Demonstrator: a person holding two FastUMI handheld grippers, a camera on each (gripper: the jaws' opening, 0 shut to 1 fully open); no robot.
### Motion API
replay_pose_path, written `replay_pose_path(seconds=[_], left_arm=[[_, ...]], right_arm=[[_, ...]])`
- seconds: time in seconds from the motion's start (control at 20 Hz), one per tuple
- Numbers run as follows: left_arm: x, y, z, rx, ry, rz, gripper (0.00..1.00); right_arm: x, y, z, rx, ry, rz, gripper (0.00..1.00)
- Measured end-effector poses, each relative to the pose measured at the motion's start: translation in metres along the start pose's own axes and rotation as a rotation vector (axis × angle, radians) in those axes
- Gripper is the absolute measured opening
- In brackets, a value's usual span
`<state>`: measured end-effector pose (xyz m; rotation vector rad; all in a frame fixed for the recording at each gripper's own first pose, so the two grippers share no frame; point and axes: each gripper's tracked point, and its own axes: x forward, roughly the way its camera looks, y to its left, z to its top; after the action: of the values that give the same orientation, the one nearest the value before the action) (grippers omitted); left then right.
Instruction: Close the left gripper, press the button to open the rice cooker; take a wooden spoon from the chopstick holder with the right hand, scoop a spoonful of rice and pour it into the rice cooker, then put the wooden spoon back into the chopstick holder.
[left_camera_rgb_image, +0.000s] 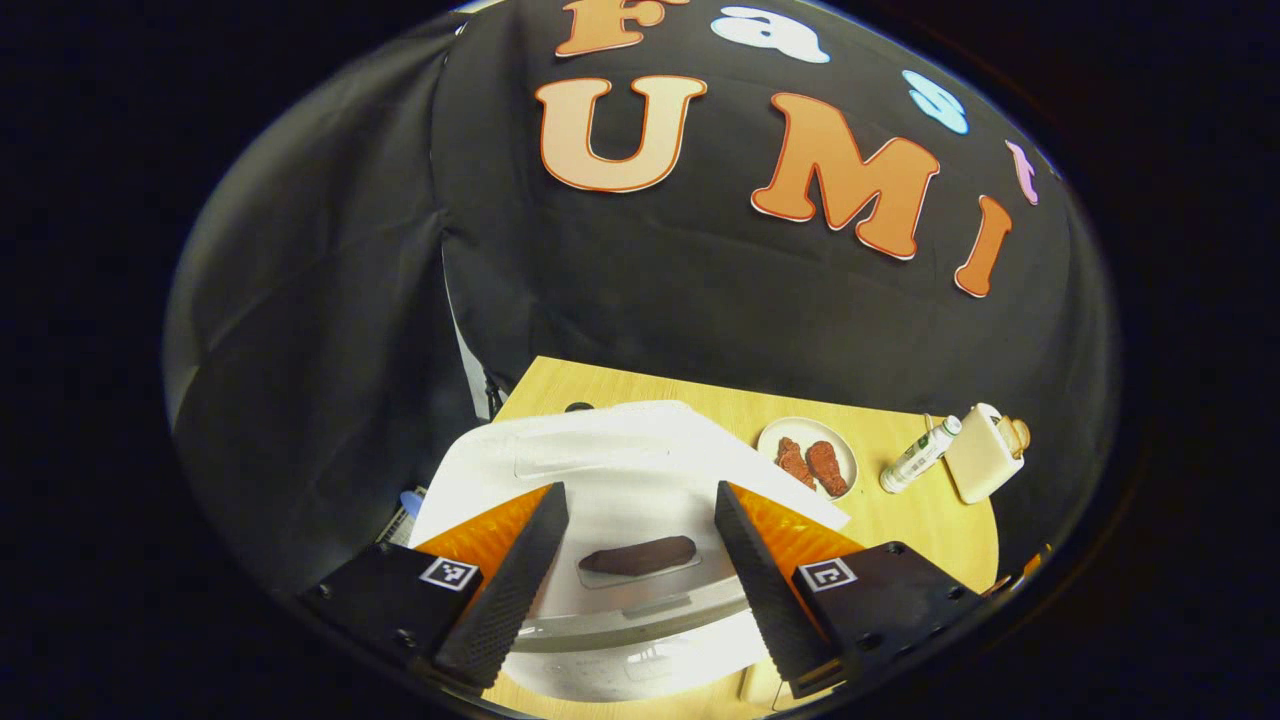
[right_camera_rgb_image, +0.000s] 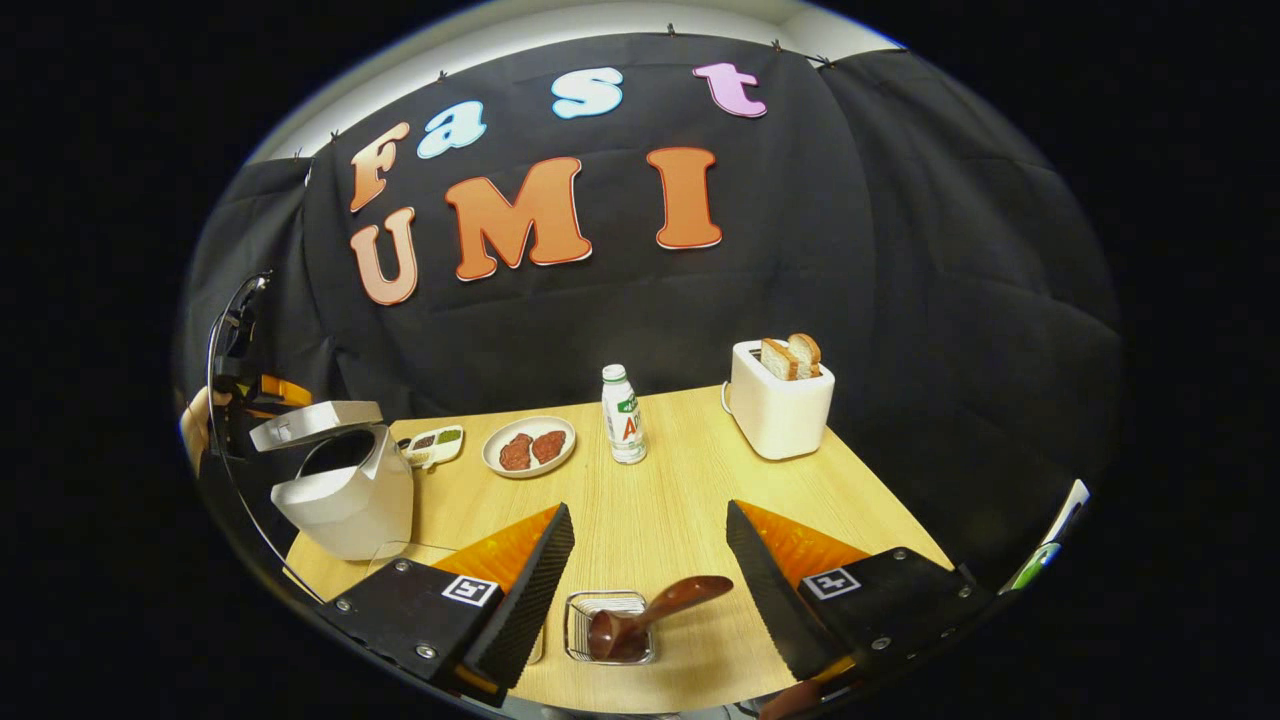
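The white rice cooker (right_camera_rgb_image: 345, 500) is sitting near the left edge of the light wooden tabletop (right_camera_rgb_image: 680, 500), its lid tilting open. The left gripper (left_camera_rgb_image: 640, 585) is hovering over the cooker, jaws spread wide. The dark wooden spoon (right_camera_rgb_image: 650, 610) is leaning in the wire chopstick holder (right_camera_rgb_image: 608, 625) at the near edge, between the right gripper's (right_camera_rgb_image: 650, 600) spread jaws, untouched. Open tabletop is stretching ahead toward the plate of two brown patties (right_camera_rgb_image: 529, 446), white bottle (right_camera_rgb_image: 623, 414) and white toaster (right_camera_rgb_image: 778, 405).

We note the rice cooker (left_camera_rgb_image: 620, 480) front cut off at 6 o'clock in the left gripper view. In the right gripper view, the chopstick holder (right_camera_rgb_image: 610, 625) hides the wooden spoon (right_camera_rgb_image: 655, 610) bowl; the small tray (right_camera_rgb_image: 433, 445) contents at 9 o'clock are too small to identify.
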<state>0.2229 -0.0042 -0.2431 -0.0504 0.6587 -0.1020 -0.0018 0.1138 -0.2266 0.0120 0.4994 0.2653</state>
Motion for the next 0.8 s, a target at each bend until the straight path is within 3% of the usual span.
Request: replay_pose_path(seconds=[0.45, 0.7, 0.8], left_arm=[[0.026, 0.013, -0.061, 0.033, 0.038, 0.098, 1.00], [0.026, 0.016, -0.075, -0.031, 0.043, 0.089, 1.00], [0.027, 0.017, -0.073, -0.007, 0.037, 0.083, 1.00]], right_arm=[[-0.008, -0.001, -0.004, -0.007, 0.021, 0.023, 0.95], [-0.008, 0.003, -0.004, -0.025, 0.023, 0.033, 0.95], [-0.008, 0.005, 0.000, -0.031, 0.012, 0.036, 0.95]])
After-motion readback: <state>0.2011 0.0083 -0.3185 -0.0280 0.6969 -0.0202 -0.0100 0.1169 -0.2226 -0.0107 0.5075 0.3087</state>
